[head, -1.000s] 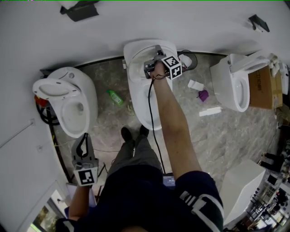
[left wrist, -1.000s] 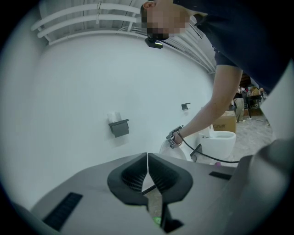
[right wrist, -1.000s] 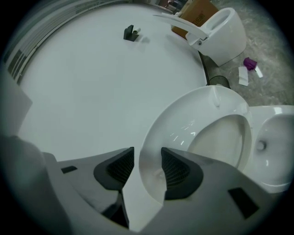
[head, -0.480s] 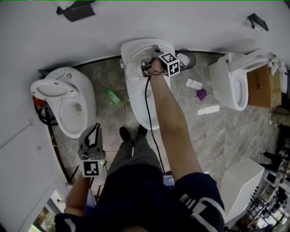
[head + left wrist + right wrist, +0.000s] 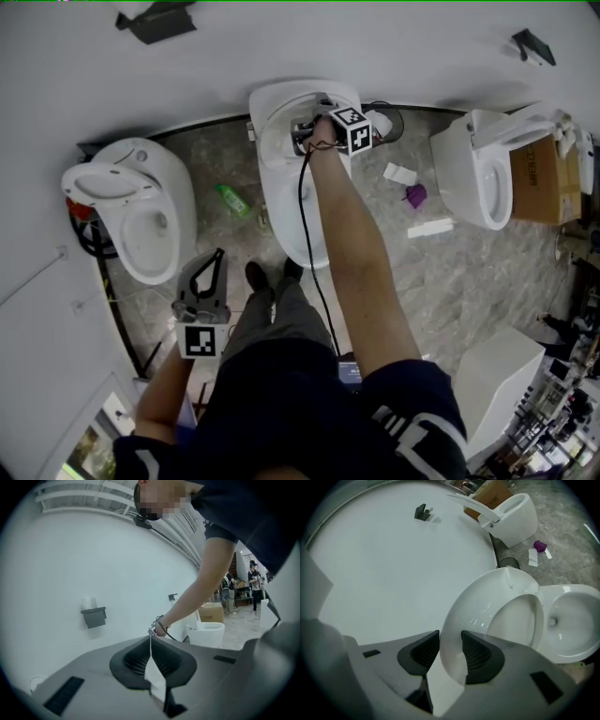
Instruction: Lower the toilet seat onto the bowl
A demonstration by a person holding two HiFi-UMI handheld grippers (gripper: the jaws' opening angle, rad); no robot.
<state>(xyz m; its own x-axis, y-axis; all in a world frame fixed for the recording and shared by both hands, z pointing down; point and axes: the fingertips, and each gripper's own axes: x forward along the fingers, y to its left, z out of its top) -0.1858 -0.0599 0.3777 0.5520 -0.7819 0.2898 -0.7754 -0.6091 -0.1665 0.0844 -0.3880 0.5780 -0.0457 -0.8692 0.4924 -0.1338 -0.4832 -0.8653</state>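
- Moved: left gripper (image 5: 218, 255), carried up and to the right in the head view, now beside the person's leg; fingers pressed together, nothing in them.
- Underfoot: floor (image 5: 450, 272), grey marbled stone, its far edge curving along the wall. A green bottle (image 5: 232, 199), a purple object (image 5: 417, 195) and white scraps (image 5: 433, 230) lie loose on it.
- Ahead of the shoes (image 5: 272, 275): bowl (image 5: 286, 211), white, the middle one of three, uncovered.
- At the bowl's back: toilet seat (image 5: 476, 604), raised, standing near upright by the wall.
- On the seat's top edge: right gripper (image 5: 450, 645), unmoved. Its jaws have just been closing, and the fingers pinch the seat's rim between them.
- Either side: left toilet (image 5: 141, 216) and right toilet (image 5: 478, 169), both white.
- Beyond the right toilet: cardboard box (image 5: 539, 183).
- Farthest: wall (image 5: 375, 47), white and curved, carrying a dark holder (image 5: 155, 21).
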